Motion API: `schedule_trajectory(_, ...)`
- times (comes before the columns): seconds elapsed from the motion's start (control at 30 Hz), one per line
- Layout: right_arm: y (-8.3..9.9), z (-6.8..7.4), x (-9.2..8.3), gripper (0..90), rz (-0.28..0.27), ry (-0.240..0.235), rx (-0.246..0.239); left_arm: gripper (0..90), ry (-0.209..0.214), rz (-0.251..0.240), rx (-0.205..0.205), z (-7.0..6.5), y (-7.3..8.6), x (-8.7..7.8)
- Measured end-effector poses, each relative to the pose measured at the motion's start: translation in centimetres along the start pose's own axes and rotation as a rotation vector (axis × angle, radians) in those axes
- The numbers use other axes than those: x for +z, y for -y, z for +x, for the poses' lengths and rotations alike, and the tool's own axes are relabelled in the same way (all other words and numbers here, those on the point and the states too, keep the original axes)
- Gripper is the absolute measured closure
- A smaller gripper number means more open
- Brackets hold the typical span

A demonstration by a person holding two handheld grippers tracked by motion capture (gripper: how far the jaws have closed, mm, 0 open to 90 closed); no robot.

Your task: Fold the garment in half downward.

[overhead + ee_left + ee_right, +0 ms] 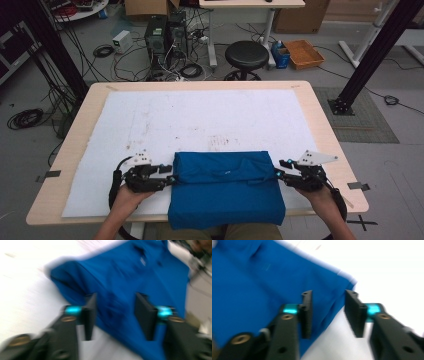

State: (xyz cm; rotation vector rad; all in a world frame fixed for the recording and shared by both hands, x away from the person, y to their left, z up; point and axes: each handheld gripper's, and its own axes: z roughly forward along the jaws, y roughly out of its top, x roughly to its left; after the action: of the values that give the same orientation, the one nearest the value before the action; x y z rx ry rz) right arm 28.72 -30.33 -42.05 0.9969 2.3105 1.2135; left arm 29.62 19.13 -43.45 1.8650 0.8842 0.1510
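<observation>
One folded blue cloth (226, 190) lies at the near edge of my counter (320, 115), its front overhanging. My left tool (169, 181) and right tool (279, 175), two in all, flank its side edges, jaws apart and gripping nothing. The white sheet (200, 117) beyond lies bare.

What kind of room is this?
Probably a lab or workshop: black computer towers sit amid tangled black cables on the floor, cardboard boxes line the back wall, and black metal frame posts stand around the wooden table.
</observation>
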Motion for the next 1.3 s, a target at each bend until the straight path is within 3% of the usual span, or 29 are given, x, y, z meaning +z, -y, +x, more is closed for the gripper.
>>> schedule_trajectory(0.07,-1.1,-0.3,0.5,48.1,-0.036,0.060,0.033,42.4,-0.085,-0.035,-0.025,0.4,-1.3,0.5)
schedule_trajectory(0.13,-2.2,-0.8,1.9,46.9,-0.038,0.102,0.060,39.0,-0.135,-0.030,-0.066,1.2,-2.3,1.7)
schedule_trajectory(0.23,-3.2,-1.4,4.7,45.8,0.026,0.124,0.075,38.9,-0.208,0.034,-0.085,2.1,-2.7,3.7)
schedule_trajectory(0.33,-2.9,-1.9,6.9,48.7,0.108,0.126,0.078,39.7,-0.233,0.088,-0.114,2.8,-2.2,4.7)
schedule_trajectory(0.4,-2.5,-2.2,7.7,52.1,0.146,0.118,0.068,51.6,-0.237,0.096,-0.110,3.0,-1.7,4.7)
schedule_trajectory(0.43,-2.2,-2.3,7.7,55.9,0.135,0.106,0.073,55.7,-0.231,0.087,-0.118,3.1,-1.6,4.6)
schedule_trajectory(0.47,-2.2,-2.4,7.7,63.3,0.134,0.082,0.074,65.5,-0.198,0.090,-0.119,3.1,-1.5,4.5)
schedule_trajectory(0.5,-2.2,-2.4,7.6,69.1,0.133,0.060,0.073,73.0,-0.204,0.096,-0.112,2.9,-1.4,4.5)
schedule_trajectory(0.57,-2.2,-2.2,7.5,78.6,0.139,0.042,0.067,79.4,-0.208,0.092,-0.095,2.6,-1.4,4.6)
schedule_trajectory(0.67,-2.5,-2.1,7.4,81.4,0.141,0.072,0.050,81.5,-0.213,0.045,-0.115,2.7,-1.7,4.4)
schedule_trajectory(0.77,-3.1,-2.8,6.9,81.4,0.082,0.126,0.047,81.6,-0.220,-0.026,-0.156,3.3,-2.5,4.3)
schedule_trajectory(0.83,-3.7,-3.7,6.9,81.4,0.052,0.146,0.064,81.6,-0.225,-0.050,-0.159,3.9,-3.3,4.6)
schedule_trajectory(1.07,-5.6,-6.0,8.6,80.8,0.049,0.199,0.072,81.0,-0.250,-0.098,-0.179,5.6,-5.0,6.9)
schedule_trajectory(1.1,-5.4,-6.3,8.9,78.7,0.060,0.204,0.085,77.6,-0.251,-0.102,-0.178,5.5,-4.9,7.1)
schedule_trajectory(1.13,-5.2,-6.6,9.1,72.4,0.072,0.201,0.102,68.1,-0.263,-0.104,-0.179,5.4,-5.0,7.1)
schedule_trajectory(1.17,-5.0,-6.7,9.3,60.9,0.080,0.202,0.118,55.3,-0.274,-0.115,-0.182,5.2,-5.1,7.0)
schedule_trajectory(1.2,-4.9,-6.6,9.3,49.3,0.070,0.214,0.134,48.4,-0.278,-0.125,-0.167,4.9,-5.2,6.8)
schedule_trajectory(1.23,-4.9,-6.4,8.8,41.2,0.028,0.218,0.137,46.5,-0.287,-0.134,-0.138,4.5,-5.4,6.6)
schedule_trajectory(1.3,-5.0,-6.2,8.4,37.1,0.008,0.217,0.134,46.3,-0.267,-0.158,-0.101,3.6,-5.8,6.5)
